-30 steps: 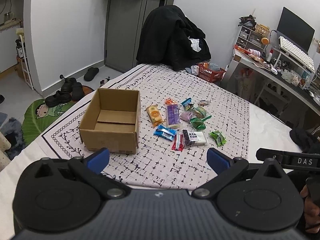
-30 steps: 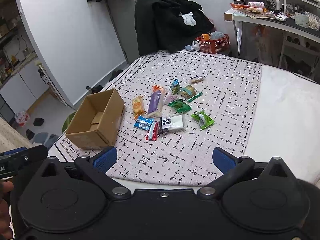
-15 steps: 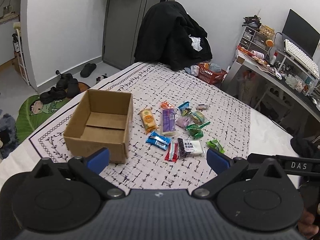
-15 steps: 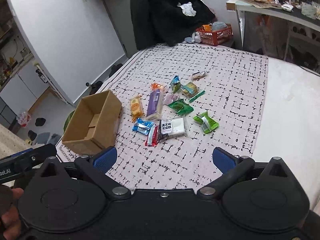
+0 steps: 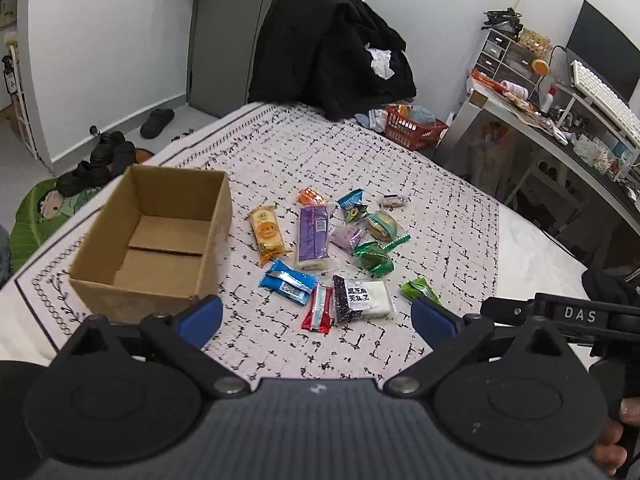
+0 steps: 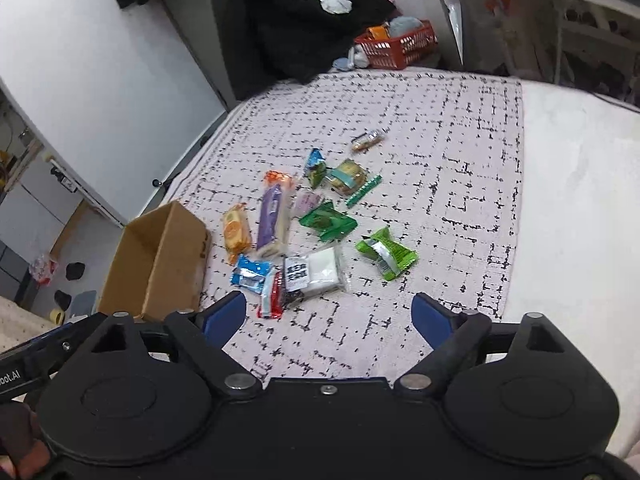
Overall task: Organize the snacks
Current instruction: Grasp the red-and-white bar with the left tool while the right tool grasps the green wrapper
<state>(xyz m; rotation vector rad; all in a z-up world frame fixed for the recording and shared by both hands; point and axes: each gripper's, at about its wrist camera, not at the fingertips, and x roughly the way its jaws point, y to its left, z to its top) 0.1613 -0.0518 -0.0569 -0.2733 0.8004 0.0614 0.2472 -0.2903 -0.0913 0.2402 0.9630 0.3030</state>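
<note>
Your left gripper [image 5: 316, 318] hangs over the near edge of the patterned cloth [image 5: 440, 216], its blue-tipped jaws spread wide with nothing between them. Your right gripper [image 6: 328, 318] is the same: jaws wide apart and empty, above the cloth. The snacks lie in a loose cluster in the middle of the cloth, just to the right of the open cardboard box [image 5: 160, 236], which stands upright and has only its bottom flaps showing inside. Nearest the box lie an orange packet [image 5: 267, 233] and a long purple packet [image 5: 313, 236]; in front of them are a blue packet [image 5: 287, 282], a red-and-white stick [image 5: 319, 312] and a black-and-white pack [image 5: 362, 298]. A light green packet [image 6: 386, 253] sits apart on the right. The small wrappers farther back are blurred in the right wrist view, so what they are is hard to tell.
</note>
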